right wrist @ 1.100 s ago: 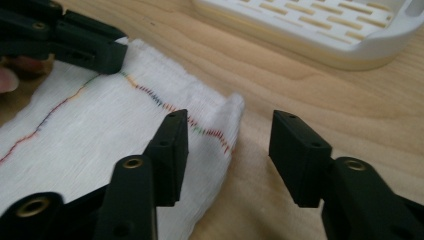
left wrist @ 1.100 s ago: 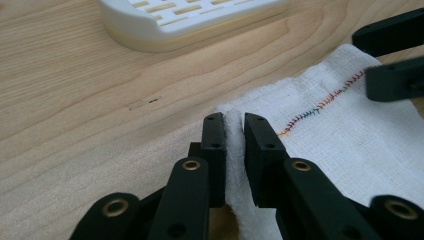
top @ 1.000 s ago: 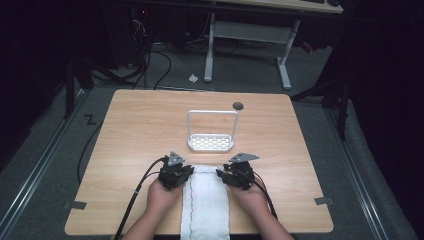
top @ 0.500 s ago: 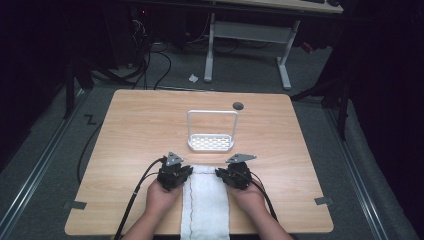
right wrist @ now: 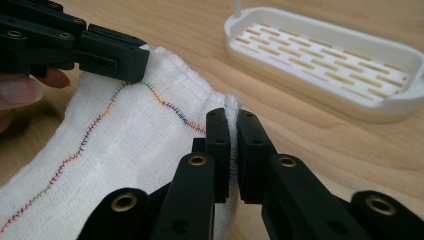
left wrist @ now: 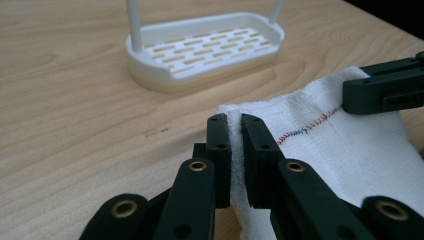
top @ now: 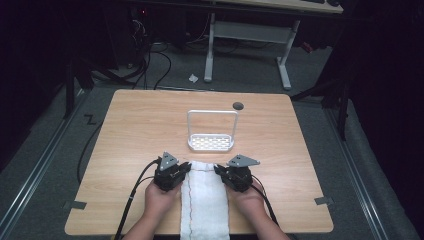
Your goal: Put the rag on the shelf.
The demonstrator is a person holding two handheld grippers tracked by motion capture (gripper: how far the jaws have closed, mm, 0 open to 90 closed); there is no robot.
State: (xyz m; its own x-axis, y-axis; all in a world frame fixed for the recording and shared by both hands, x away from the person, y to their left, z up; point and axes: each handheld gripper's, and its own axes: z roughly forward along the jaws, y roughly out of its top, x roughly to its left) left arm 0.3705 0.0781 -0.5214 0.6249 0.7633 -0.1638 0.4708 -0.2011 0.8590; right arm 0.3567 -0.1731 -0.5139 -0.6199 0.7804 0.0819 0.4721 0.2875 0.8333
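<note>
A white towel point(top: 205, 202) with a coloured stitched line lies lengthwise at the table's near edge. My left gripper point(top: 187, 167) is shut on its far left corner; in the left gripper view the jaws point(left wrist: 234, 121) pinch a fold of the towel point(left wrist: 340, 147). My right gripper point(top: 218, 170) is at the far right corner. Its jaws have just been closing, and in the right gripper view they point(right wrist: 231, 116) press on the towel's point(right wrist: 125, 145) raised edge. Each gripper view also shows the other gripper: the right point(left wrist: 385, 89) and the left point(right wrist: 112, 55).
A white slotted rack point(top: 211, 143) with a tall wire hoop stands just beyond the towel, also seen as the rack point(left wrist: 200, 50) and the rack point(right wrist: 325, 55) in the gripper views. A dark round hole point(top: 238, 105) sits near the table's far edge. Cables trail off the front left.
</note>
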